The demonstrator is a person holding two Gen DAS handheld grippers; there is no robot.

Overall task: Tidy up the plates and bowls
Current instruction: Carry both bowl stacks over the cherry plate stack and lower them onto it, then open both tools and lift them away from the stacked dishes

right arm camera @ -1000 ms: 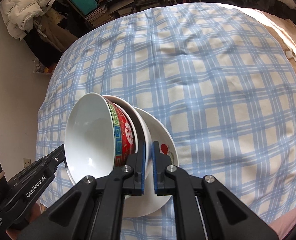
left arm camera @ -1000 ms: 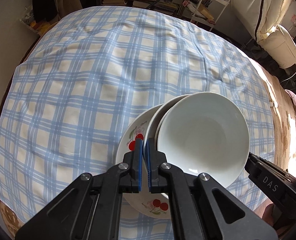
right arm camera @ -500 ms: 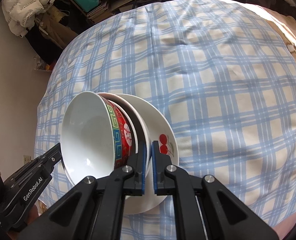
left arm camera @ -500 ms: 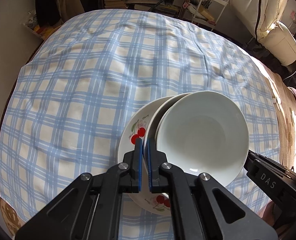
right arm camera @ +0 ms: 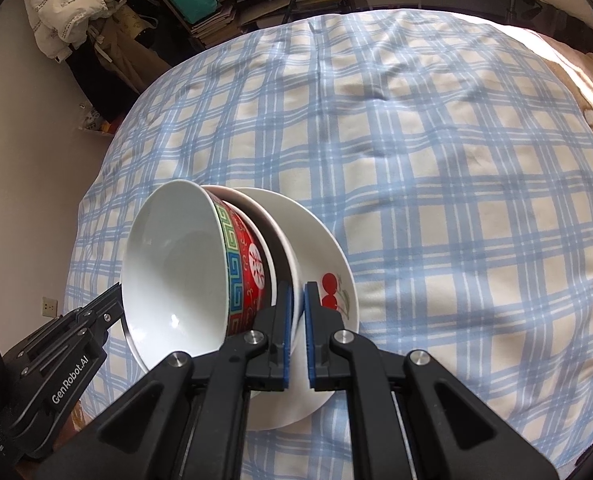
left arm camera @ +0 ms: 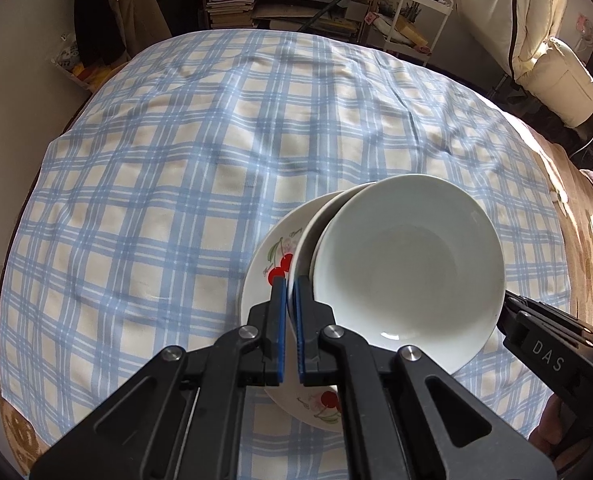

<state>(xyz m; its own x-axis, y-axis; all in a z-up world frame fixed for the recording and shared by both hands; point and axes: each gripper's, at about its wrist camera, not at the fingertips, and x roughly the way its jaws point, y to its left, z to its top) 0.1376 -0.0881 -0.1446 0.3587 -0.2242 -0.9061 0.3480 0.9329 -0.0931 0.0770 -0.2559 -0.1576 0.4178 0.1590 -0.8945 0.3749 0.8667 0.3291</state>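
A stack of dishes hangs tilted over the checked cloth, held from both sides. The stack is a cherry-patterned plate point(left arm camera: 274, 264) point(right arm camera: 332, 280), a shallow white dish point(left arm camera: 308, 232) point(right arm camera: 284, 240) and a bowl point(left arm camera: 408, 264) with a white inside and a red patterned outside point(right arm camera: 248, 264). My left gripper point(left arm camera: 290, 284) is shut on the stack's rim. My right gripper point(right arm camera: 298, 288) is shut on the opposite rim. Each view shows the other gripper's black body point(left arm camera: 544, 344) point(right arm camera: 68, 360) behind the bowl, with its fingertips hidden.
A blue-and-white checked cloth point(left arm camera: 156, 200) covers the wide soft surface below. Cluttered shelves with books point(left arm camera: 232, 4) and a white cart point(left arm camera: 416, 12) stand beyond its far edge. A brown floral blanket point(left arm camera: 576, 208) lies at the right, a wall at the left.
Both views have tipped up slightly, so more of the room beyond the cloth shows. The stack stays in both grips, unchanged.
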